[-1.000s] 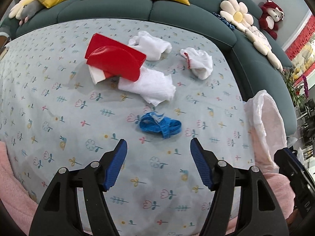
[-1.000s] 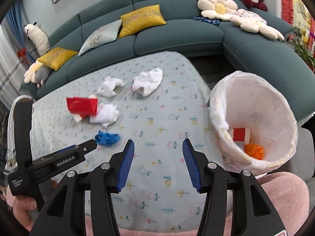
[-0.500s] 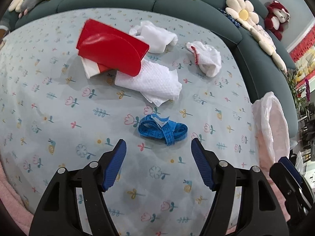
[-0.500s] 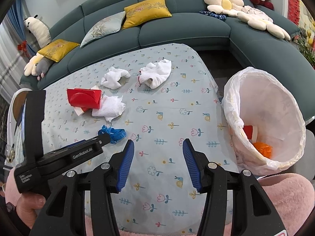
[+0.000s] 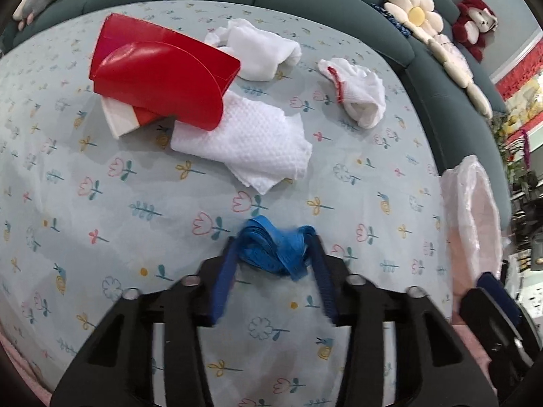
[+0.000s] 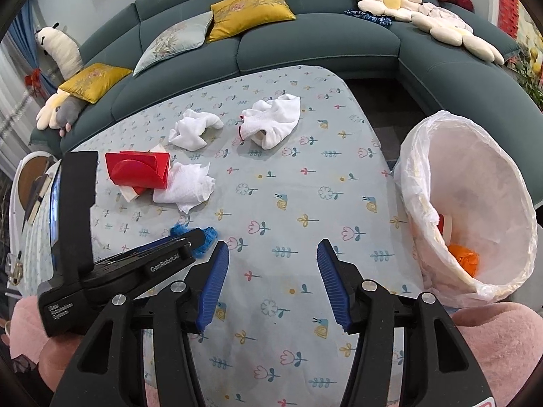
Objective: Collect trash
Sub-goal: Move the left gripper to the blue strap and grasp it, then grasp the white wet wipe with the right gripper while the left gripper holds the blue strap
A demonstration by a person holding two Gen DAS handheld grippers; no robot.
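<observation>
A blue ribbon bundle (image 5: 271,247) lies on the flowered tablecloth (image 5: 101,237). My left gripper (image 5: 274,241) points down at it, jaws closing, and both blue pads squeeze the ribbon into a bunch. The right wrist view shows the same ribbon (image 6: 209,234) at the left gripper's tip. My right gripper (image 6: 273,247) hovers open over bare cloth with nothing between its fingers. Farther back lie a red carton (image 5: 159,78), a white paper towel (image 5: 251,146), a crumpled tissue (image 5: 261,51) and a white cloth with red trim (image 5: 359,95).
A bin lined with a white bag (image 6: 492,169) stands off the table's right edge, holding an orange scrap (image 6: 463,259) and a red-and-white piece (image 6: 444,225). A teal sofa (image 6: 305,44) with cushions wraps the far side. Pink sleeves (image 6: 502,339) show at the near edge.
The left gripper came down and forward onto the blue ribbon, and its jaws narrowed around it, bunching it up. The right gripper drifted a little across the table, still open.
</observation>
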